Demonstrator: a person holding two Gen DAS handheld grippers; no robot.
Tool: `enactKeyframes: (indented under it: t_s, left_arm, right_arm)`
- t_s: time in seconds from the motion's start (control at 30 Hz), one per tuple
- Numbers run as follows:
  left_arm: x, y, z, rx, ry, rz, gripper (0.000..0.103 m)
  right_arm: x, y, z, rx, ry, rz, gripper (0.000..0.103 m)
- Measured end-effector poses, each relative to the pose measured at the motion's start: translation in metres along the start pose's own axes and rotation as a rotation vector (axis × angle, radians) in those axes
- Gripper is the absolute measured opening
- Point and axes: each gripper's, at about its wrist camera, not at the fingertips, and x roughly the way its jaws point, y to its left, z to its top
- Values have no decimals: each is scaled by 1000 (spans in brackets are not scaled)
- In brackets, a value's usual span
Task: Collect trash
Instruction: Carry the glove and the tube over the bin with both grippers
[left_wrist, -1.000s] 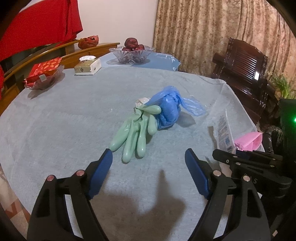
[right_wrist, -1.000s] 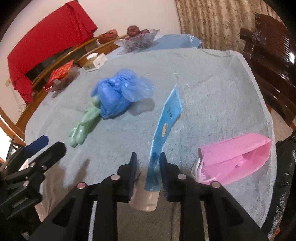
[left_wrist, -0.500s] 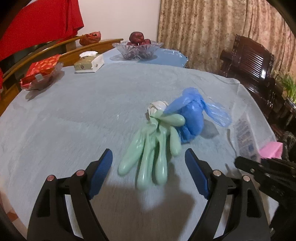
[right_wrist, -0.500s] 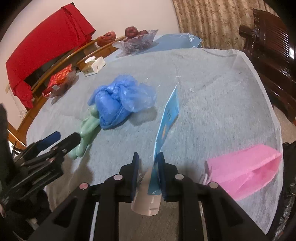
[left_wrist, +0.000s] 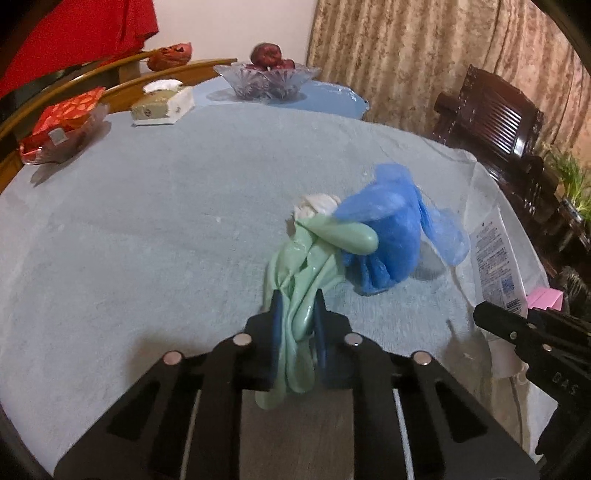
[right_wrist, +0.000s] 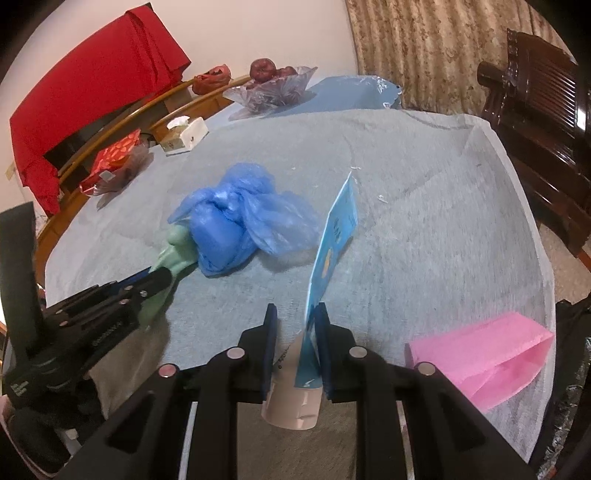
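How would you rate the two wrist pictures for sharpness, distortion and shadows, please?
Left wrist view: strong fisheye curve bends the table; the green glove in the closing left gripper is slightly soft. Right wrist view: dark rounded corners, sharp blue-and-white tube in the right gripper, soft shadow beside the blue plastic bag.

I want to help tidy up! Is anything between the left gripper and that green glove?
No, nothing is in between. The left gripper is closing its jaws on the green glove, whose fingers are bunched between them. The blue plastic bag lies beyond.
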Motion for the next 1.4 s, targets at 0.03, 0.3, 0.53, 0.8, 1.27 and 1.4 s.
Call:
enactKeyframes:
  t_s: [0.03,0.3,0.53,0.8,1.27,1.4]
  left_arm:
    - [-5,1,0,-4,-10,5,13]
    - [-63,-2,-1,-35,-104,28,12]
    - [-103,-20,-2,-17,-154,26,12]
    - [-138,-48,-2,5,-197,-1,12]
    - [-171,-124,-7,90,-232,-123,12]
    - [-174,-148,-8,117,-236,-161,12]
  right_arm:
    - [-3,1,0,-2,-6,3,21]
    - [-33,6,4,-10,-52,30,21]
    - [-67,8,7,-19,-102,44,21]
    - [-114,4,5,-15,-167,60,20]
    - [-198,-39,-11,37,-281,16,20]
    - [-220,-59,-18,62,-307,-22,20]
